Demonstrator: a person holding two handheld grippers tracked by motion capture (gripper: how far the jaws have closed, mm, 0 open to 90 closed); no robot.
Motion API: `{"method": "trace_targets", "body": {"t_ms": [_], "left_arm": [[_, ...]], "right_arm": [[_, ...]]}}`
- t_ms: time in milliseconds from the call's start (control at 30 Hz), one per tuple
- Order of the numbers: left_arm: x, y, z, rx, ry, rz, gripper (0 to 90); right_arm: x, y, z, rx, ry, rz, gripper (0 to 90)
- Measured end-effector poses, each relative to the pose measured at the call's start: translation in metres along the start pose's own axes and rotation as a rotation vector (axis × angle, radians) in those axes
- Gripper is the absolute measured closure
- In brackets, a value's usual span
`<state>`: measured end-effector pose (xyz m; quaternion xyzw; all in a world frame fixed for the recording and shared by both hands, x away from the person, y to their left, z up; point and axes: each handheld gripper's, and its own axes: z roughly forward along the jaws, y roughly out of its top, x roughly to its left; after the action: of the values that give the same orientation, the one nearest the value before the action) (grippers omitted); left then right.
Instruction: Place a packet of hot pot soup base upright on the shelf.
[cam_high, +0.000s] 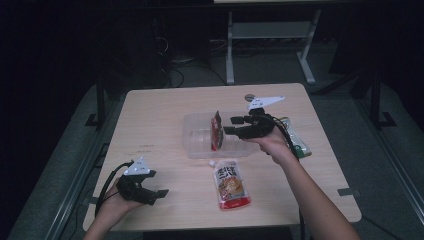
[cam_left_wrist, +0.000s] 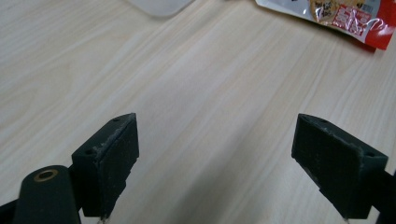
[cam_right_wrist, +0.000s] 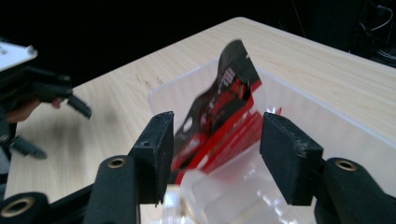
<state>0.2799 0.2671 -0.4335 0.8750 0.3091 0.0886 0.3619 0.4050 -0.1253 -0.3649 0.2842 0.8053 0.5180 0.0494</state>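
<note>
At the table's (cam_high: 150, 115) near left corner, I have the left gripper (cam_high: 150, 192) resting low in my hand, its jaws spread wide over bare wood, nothing between them; the left gripper view shows the two black pads (cam_left_wrist: 112, 163) well apart. To the right of it, in front of the clear plastic container (cam_high: 195, 135), a second red pouch (cam_high: 231, 185) lies flat, its long axis running from the container toward my edge of the table, cap end toward the container. Inside the container stands the red snack pouch (cam_high: 216, 131), on edge and leaning, its long axis tilted up from the container floor, top corner pointing up and away from me. Just right of the container, my right gripper (cam_high: 231, 125) points left at that pouch; in the right gripper view its pads (cam_right_wrist: 156, 149) stand apart on either side of the pouch (cam_right_wrist: 224, 116), not pressing it. A green packet (cam_high: 295, 140) lies right of the container, behind my right hand.
</note>
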Motion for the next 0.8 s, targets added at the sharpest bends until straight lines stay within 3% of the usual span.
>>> {"method": "trace_targets", "body": {"t_ms": [133,233,267,333,567,800], "left_arm": [[0.003,0.009,0.007,-0.005,-0.017,0.017,14.7],[0.005,0.015,0.013,-0.006,-0.03,0.031,14.9],[0.006,0.016,0.015,-0.009,-0.034,0.031,15.4],[0.007,0.02,0.018,-0.013,-0.039,0.034,16.2],[0.012,0.025,0.025,-0.02,-0.056,0.042,16.2],[0.012,0.025,0.024,-0.01,-0.05,0.045,16.2]], "right_arm": [[0.003,-0.008,-0.013,0.002,-0.005,-0.014,47.1],[0.005,-0.019,-0.018,0.018,-0.009,-0.035,69.0],[0.006,-0.024,-0.018,0.024,0.011,-0.027,78.3],[0.006,-0.033,-0.016,0.052,0.049,-0.023,88.5],[0.019,-0.052,0.004,0.085,0.161,-0.038,89.9],[0.032,-0.054,0.033,0.126,0.198,-0.058,90.0]]}}
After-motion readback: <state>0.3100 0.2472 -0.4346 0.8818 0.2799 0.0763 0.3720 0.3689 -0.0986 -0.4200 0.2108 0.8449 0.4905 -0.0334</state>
